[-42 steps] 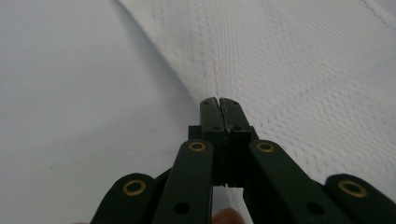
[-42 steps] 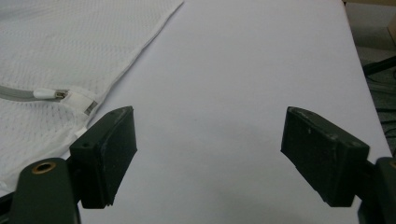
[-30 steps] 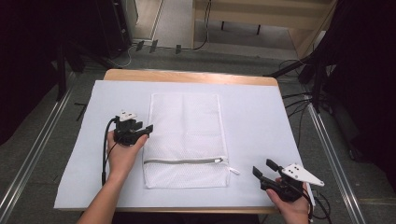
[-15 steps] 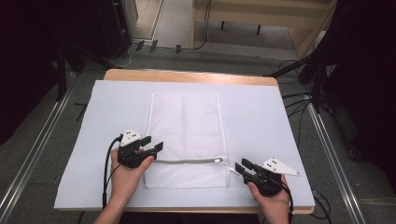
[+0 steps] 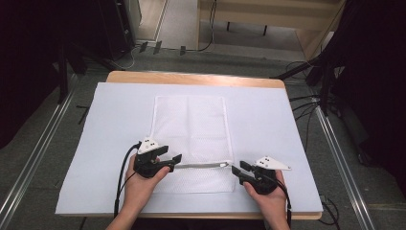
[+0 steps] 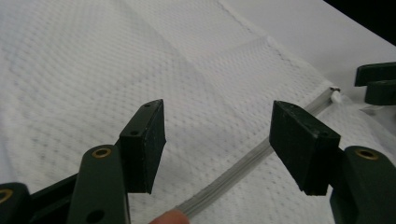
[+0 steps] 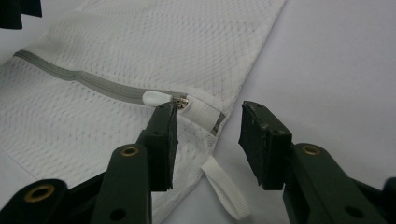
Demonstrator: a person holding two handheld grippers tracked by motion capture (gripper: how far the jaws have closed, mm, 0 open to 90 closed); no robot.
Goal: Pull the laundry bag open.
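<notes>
A white mesh laundry bag (image 5: 191, 129) lies flat on the pale sheet, its grey zipper (image 5: 198, 166) running across near the front end. My left gripper (image 5: 176, 160) is open at the zipper's left end, low over the mesh (image 6: 93, 70), with the zipper (image 6: 233, 172) passing between its jaws. My right gripper (image 5: 235, 168) is open at the bag's right corner. In the right gripper view the white zipper pull (image 7: 156, 97) lies just beyond the left fingertip (image 7: 163, 126), and a white loop tab (image 7: 224, 186) sticks out between the jaws. The right gripper's jaws (image 6: 376, 81) appear at the edge of the left gripper view.
The pale sheet (image 5: 268, 120) covers a wooden table (image 5: 191, 78). Metal rails (image 5: 28, 163) and cables (image 5: 306, 103) lie on the floor at both sides. A wooden shelf unit (image 5: 273, 19) stands beyond the table.
Both grippers have closed in on the zipper: the left moved toward the front and right onto its left end, the right moved left to the bag's right corner.
</notes>
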